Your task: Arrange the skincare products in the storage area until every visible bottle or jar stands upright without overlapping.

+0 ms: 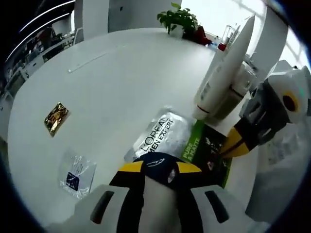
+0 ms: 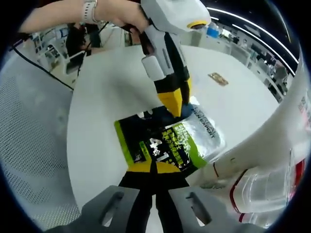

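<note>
Here the left hand-held gripper (image 2: 174,104) half hides the green-black pouch (image 2: 155,141)

My left claw (image 1: 160,170) covers part of the silver packet (image 1: 163,133); my right claw (image 2: 154,169) hides the green packet's (image 2: 155,143) near edge. The white tube (image 2: 277,131) runs off-frame.

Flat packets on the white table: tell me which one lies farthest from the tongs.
The small gold foil packet, alone out on the white round table. The clear blue-printed sachet, silver L'Oreal sachet and green-black packet lie closer.
</note>
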A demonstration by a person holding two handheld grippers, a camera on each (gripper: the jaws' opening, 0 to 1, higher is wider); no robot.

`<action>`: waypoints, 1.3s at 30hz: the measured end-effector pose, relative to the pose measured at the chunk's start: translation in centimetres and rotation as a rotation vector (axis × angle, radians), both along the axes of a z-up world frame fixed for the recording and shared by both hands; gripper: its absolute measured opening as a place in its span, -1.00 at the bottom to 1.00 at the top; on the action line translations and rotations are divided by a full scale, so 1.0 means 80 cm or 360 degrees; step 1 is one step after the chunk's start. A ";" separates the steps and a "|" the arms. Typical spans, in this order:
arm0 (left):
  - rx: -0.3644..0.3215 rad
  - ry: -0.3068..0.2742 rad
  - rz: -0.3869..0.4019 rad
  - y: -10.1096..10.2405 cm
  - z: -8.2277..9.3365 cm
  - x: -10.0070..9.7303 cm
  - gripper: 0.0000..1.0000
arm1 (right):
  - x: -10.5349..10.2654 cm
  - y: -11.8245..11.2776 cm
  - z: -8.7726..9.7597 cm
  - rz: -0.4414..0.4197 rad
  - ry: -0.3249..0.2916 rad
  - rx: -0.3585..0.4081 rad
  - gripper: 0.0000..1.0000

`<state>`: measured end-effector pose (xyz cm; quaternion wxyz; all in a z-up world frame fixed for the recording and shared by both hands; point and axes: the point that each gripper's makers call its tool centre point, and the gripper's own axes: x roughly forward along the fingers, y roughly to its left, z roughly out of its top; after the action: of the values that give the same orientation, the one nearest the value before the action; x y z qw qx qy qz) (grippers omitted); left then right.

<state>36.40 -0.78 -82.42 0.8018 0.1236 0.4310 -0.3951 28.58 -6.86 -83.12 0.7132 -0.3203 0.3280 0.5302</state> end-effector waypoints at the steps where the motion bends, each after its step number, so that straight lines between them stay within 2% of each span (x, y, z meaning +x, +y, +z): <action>1: -0.0007 -0.0001 0.0005 -0.001 0.000 0.001 -0.56 | 0.000 0.000 0.000 -0.0001 0.0000 0.0000 -0.98; 4: -0.0023 -0.0021 0.0042 0.000 0.005 -0.002 -0.68 | -0.001 0.000 0.000 -0.0001 0.0002 0.0000 -0.98; 6: -0.0068 0.0017 0.0050 -0.001 0.007 -0.008 -0.61 | 0.000 0.000 0.000 -0.0004 0.0004 0.0003 -0.98; 10: -0.0076 0.0008 0.0039 -0.003 0.015 -0.026 -0.58 | -0.001 0.000 0.000 -0.0001 0.0003 0.0002 -0.98; 16: -0.0038 0.0045 0.0022 0.003 -0.003 -0.029 -0.58 | -0.001 0.000 0.001 -0.0013 0.0018 0.0025 -0.98; 19: -0.0047 0.0039 0.0030 0.002 0.004 -0.031 -0.57 | -0.003 0.000 0.001 -0.0007 0.0002 0.0014 -0.98; 23: -0.0016 0.0024 0.0017 0.005 -0.002 -0.032 -0.60 | -0.003 -0.001 0.001 -0.0017 0.0002 0.0021 -0.98; 27: -0.0020 0.0014 0.0030 0.007 0.002 -0.031 -0.62 | -0.004 -0.001 0.001 -0.0017 -0.0001 0.0020 -0.98; 32: -0.0047 0.0023 0.0040 0.004 0.003 -0.035 -0.54 | -0.002 -0.002 0.000 -0.0011 -0.0010 0.0010 -0.98; 34: -0.0088 0.0011 0.0039 0.002 0.007 -0.034 -0.53 | -0.001 -0.001 0.000 -0.0005 -0.0013 0.0004 -0.98; 35: -0.0142 0.0023 0.0069 0.000 0.010 -0.033 -0.54 | -0.001 -0.001 0.000 -0.0005 -0.0013 0.0002 -0.98; 39: -0.0175 -0.0002 0.0070 -0.003 0.019 -0.039 -0.52 | 0.000 0.000 0.000 0.0016 -0.0025 -0.0020 -0.98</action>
<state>33.29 -1.03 -80.90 0.8161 0.0703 0.4107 -0.4004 28.57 -6.89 -83.14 0.7111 -0.3305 0.3242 0.5292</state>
